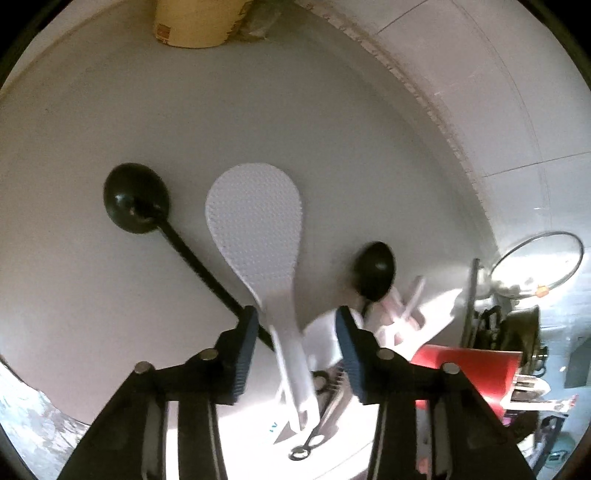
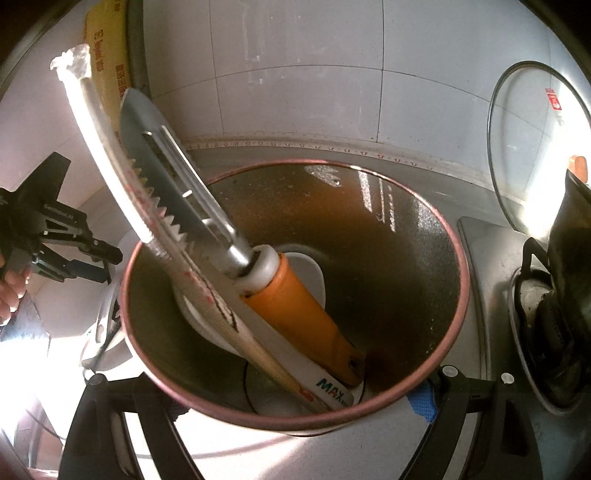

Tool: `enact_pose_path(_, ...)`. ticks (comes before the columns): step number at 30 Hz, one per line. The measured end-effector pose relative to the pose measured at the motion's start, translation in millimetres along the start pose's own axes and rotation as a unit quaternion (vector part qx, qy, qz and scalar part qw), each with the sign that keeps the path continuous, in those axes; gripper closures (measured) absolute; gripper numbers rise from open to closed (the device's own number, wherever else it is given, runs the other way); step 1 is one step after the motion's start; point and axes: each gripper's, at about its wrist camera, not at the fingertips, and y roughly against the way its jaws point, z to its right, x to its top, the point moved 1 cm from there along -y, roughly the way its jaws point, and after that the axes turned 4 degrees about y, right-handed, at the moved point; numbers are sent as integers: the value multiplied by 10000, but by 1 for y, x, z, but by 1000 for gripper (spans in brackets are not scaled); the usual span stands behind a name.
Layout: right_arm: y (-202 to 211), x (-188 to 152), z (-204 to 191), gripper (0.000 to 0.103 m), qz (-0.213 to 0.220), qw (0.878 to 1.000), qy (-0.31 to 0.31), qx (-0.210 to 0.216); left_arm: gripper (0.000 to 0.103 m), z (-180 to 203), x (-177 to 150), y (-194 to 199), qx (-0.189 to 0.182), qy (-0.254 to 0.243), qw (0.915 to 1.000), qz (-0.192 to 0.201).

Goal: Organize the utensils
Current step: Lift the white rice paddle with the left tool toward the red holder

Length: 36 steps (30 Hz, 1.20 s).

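A white rice paddle (image 1: 255,218) lies on the grey counter (image 1: 92,122), its handle running back between the jaws of my left gripper (image 1: 297,314). The blue pads (image 1: 245,354) stand on either side of the handle, with a gap on the right, so this gripper is open. A black ladle (image 1: 136,199) lies to the left, a black spoon (image 1: 375,271) to the right. My right gripper (image 2: 280,387) is shut on a red-rimmed metal container (image 2: 424,258). In the container stand an orange-handled peeler (image 2: 295,306) and wrapped chopsticks (image 2: 110,147). The left gripper (image 2: 92,264) shows at the left edge.
A white plate (image 1: 321,332) with metal tongs (image 1: 314,439) lies under the paddle's handle. The red container (image 1: 469,369) stands to its right. A glass lid (image 2: 535,147) leans on the tiled wall beside a stove burner (image 2: 546,332). A beige tub (image 1: 195,22) stands at the far edge.
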Motion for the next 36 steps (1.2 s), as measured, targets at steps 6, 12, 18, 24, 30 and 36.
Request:
enact_pose_path(6, 1, -1, 2, 12, 12, 10000, -15, 25, 62, 7, 2, -10, 134, 33, 9999, -98)
enact_pose_path(12, 2, -2, 1, 12, 13, 10000, -25, 27, 62, -2, 6, -6, 153, 201, 9997, -29)
enact_pose_path(18, 2, -2, 0, 12, 14, 10000, -29, 24, 62, 0, 8, -6, 238, 250, 9994, -31)
enact_pose_path(24, 2, -2, -1, 12, 14, 10000, -25, 37, 62, 23, 12, -18, 919, -369, 9945, -346)
enact_pose_path(30, 2, -2, -2, 11, 26, 10000, -29, 77, 62, 46, 24, -36, 1429, -657, 9835, -898)
enact_pose_path(36, 3, -3, -1, 11, 51, 9999, -56, 131, 63, 53, 32, -50, 1837, -629, 9744, -1131)
